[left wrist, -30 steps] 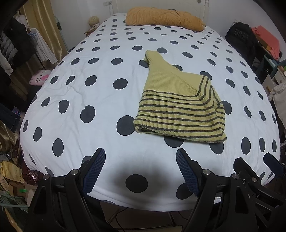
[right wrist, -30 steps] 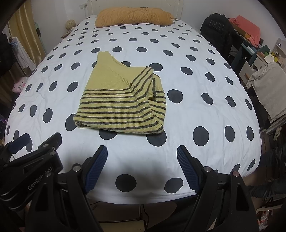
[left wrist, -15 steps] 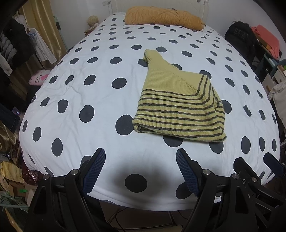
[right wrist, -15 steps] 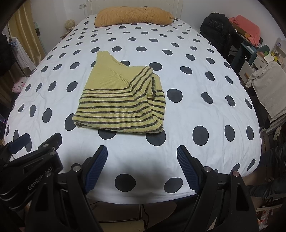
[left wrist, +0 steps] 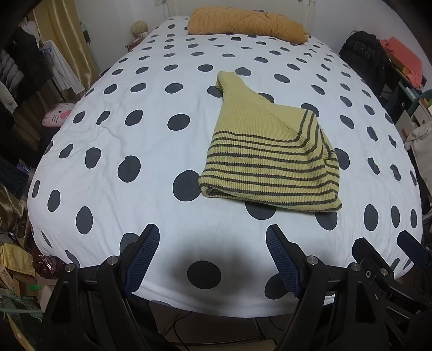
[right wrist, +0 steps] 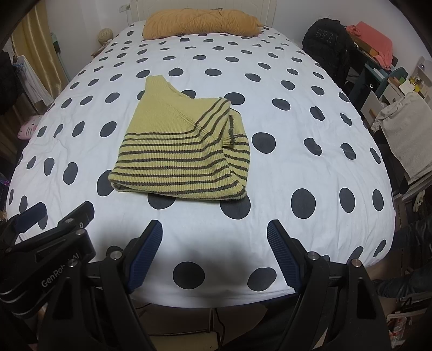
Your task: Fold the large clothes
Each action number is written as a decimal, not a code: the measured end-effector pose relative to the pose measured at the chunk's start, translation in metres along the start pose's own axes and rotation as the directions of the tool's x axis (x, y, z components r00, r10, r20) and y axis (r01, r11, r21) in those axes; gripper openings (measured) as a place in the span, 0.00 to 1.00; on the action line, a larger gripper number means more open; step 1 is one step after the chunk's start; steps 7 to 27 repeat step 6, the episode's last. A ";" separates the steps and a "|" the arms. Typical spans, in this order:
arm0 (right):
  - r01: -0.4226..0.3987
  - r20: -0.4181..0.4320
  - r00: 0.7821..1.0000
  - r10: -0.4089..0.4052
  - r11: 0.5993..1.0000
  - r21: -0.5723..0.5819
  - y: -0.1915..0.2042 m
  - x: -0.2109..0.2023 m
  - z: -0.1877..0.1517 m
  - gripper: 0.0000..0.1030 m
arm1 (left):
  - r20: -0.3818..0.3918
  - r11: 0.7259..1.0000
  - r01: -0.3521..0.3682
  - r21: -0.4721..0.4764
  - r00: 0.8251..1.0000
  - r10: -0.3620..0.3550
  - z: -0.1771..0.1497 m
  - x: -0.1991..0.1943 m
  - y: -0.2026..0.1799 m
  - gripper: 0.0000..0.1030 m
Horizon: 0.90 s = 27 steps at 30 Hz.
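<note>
Left wrist view, left to right. Clothes point(left wrist: 24, 70) are hanging along the left edge, with a pink cat plush point(left wrist: 55, 118) sitting just below them at mid-left. A green basket point(left wrist: 19, 314) is showing at the lower left corner; its contents cannot be made out. The bed point(left wrist: 108, 151), covered in a white sheet with dark dots, is filling the centre. The sweater point(left wrist: 264, 156), yellow-green with dark stripes, is lying folded on the sheet, right of frame centre, one narrow end pointing toward the upper middle. An orange pillow point(left wrist: 248, 24) is resting at the top of the frame. A black backpack point(left wrist: 363, 59) is standing at the upper right. The left gripper point(left wrist: 212, 257) is hovering at the bottom centre over the near edge of the bed, its blue-padded tongs spread wide and pinching nothing, well apart from the sweater.

Right wrist view: the sweater point(right wrist: 181, 151) is lying left of centre. A grey towel point(right wrist: 407, 135) is draping at the right edge. The right gripper point(right wrist: 214, 253) is sitting at the bottom centre, tongs likewise spread and gripping nothing, apart from the garment.
</note>
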State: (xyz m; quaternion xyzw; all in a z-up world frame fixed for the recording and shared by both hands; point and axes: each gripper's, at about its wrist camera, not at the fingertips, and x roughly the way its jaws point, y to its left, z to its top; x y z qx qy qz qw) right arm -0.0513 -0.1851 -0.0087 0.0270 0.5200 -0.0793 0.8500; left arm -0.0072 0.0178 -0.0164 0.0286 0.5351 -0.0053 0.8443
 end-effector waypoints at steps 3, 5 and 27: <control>0.000 0.000 1.000 0.000 1.000 0.001 -0.001 0.000 -0.001 0.78 | 0.000 1.000 0.008 -0.002 1.000 -0.008 0.000 0.000 0.000 0.79; -0.001 0.000 1.000 0.001 1.000 -0.001 0.000 0.001 0.001 0.78 | 0.001 1.000 0.008 -0.003 1.000 -0.008 0.000 0.000 0.001 0.79; -0.001 0.000 1.000 0.001 1.000 -0.001 -0.001 0.001 -0.001 0.78 | 0.001 1.000 0.009 0.000 1.000 -0.009 0.000 0.000 0.001 0.79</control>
